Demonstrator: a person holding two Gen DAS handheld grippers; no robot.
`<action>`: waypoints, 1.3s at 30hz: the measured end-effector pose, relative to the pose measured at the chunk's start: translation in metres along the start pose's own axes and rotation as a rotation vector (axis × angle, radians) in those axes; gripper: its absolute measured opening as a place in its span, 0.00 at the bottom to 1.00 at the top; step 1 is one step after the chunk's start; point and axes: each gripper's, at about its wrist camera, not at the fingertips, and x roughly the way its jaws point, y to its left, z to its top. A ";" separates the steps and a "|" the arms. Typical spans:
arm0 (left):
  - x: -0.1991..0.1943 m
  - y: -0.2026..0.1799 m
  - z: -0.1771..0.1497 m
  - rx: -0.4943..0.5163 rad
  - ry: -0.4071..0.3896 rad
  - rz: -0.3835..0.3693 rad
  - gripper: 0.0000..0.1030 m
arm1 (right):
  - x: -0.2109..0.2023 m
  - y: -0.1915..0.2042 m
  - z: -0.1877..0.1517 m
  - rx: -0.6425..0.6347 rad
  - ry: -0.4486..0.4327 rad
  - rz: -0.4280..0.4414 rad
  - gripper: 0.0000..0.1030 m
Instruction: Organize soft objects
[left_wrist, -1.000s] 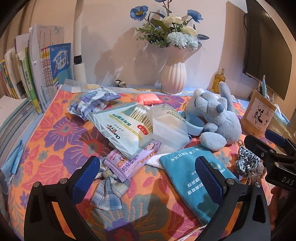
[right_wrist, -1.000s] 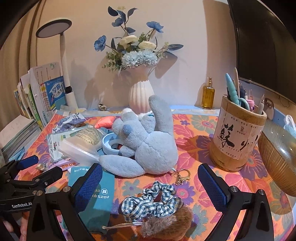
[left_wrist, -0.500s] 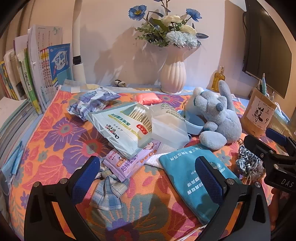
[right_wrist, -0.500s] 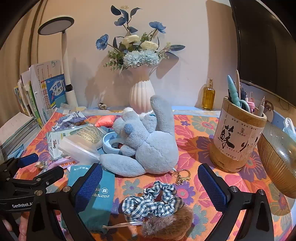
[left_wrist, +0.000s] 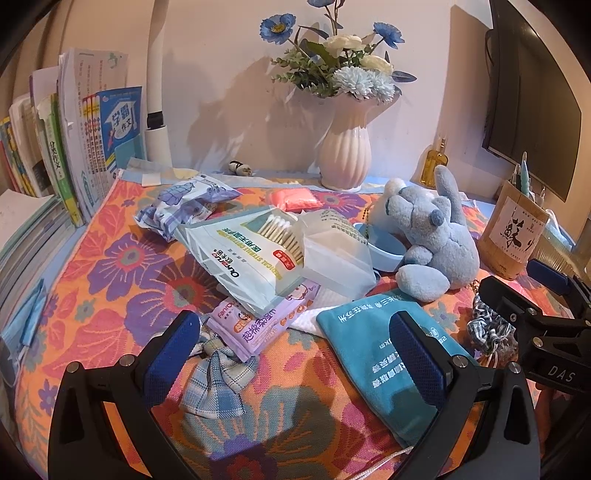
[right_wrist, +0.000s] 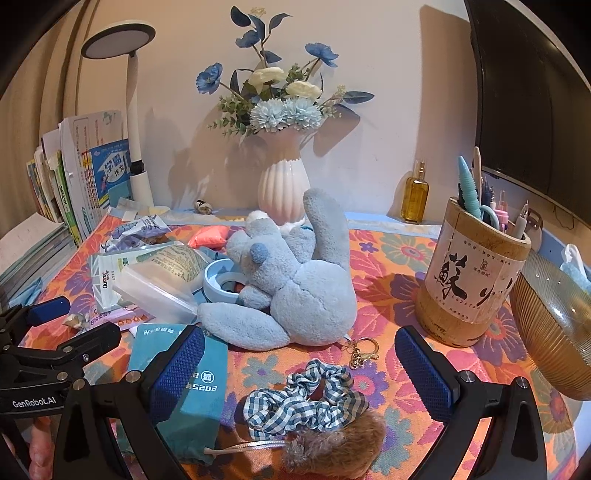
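A blue plush rabbit (right_wrist: 295, 291) lies on the floral cloth; it also shows in the left wrist view (left_wrist: 436, 236). A checked scrunchie (right_wrist: 306, 398) and a brown fur pompom (right_wrist: 332, 446) lie between the fingers of my open right gripper (right_wrist: 299, 373). A teal drawstring pouch (left_wrist: 376, 358) and a plaid cloth bow (left_wrist: 218, 376) lie between the fingers of my open left gripper (left_wrist: 295, 350). Both grippers are empty and hover low over the cloth.
A cotton-swab packet (left_wrist: 251, 254), a clear plastic box (left_wrist: 332, 254), a purple tissue pack (left_wrist: 258, 325) and a blue ring (right_wrist: 221, 284) are piled mid-table. A vase (right_wrist: 282, 184), a bamboo pen holder (right_wrist: 469, 280), a ribbed bowl (right_wrist: 554, 332), books (left_wrist: 55, 147) and a lamp (right_wrist: 129, 110) ring the edges.
Both grippers have shifted only slightly, with the scene barely sliding in view. Nothing has been taken hold of or moved.
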 end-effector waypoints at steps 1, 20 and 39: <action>0.000 0.000 0.000 -0.001 -0.001 -0.002 0.99 | 0.000 0.000 0.000 0.002 0.001 0.000 1.00; -0.001 0.000 -0.002 -0.008 -0.011 -0.011 0.99 | 0.000 0.001 0.001 0.001 0.028 -0.016 1.00; -0.014 0.061 -0.001 -0.301 -0.048 -0.232 0.99 | -0.004 -0.034 0.002 0.173 0.033 0.034 1.00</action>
